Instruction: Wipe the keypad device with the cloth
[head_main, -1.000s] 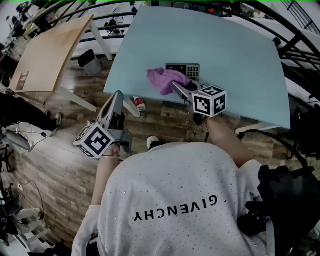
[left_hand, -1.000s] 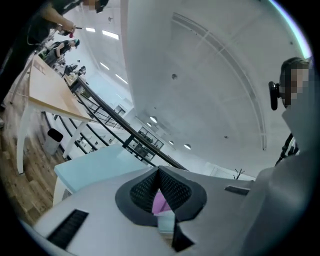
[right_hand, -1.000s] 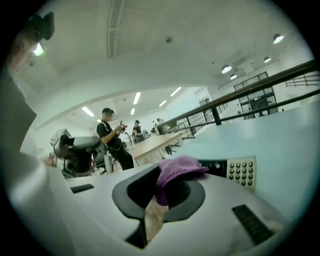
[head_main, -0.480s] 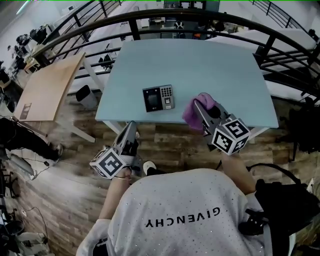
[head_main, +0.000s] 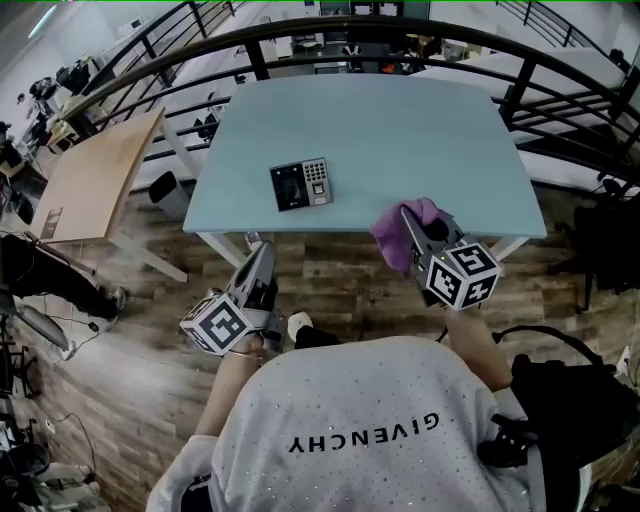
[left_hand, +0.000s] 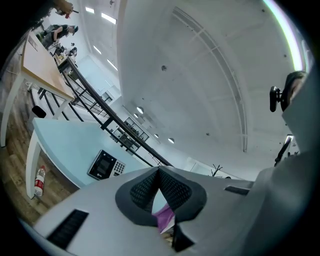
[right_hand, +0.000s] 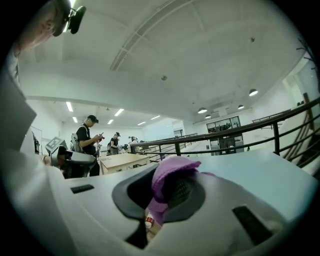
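Right hand-held gripper clenched on purple cloth, cloth partly hidden behind it, left hand-held gripper closed and empty, keypad device centre-left on bench

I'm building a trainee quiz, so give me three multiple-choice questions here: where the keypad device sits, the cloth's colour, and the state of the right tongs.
1. Where is the keypad device? A on the light blue table; B on the floor; C on the wooden desk.
2. What colour is the cloth? A white; B purple; C green.
3. The right tongs are: A open and empty; B shut on the keypad device; C shut on the cloth.
Answers: A, it lies near the table's front edge; B, it shows purple; C, cloth bunches between them.
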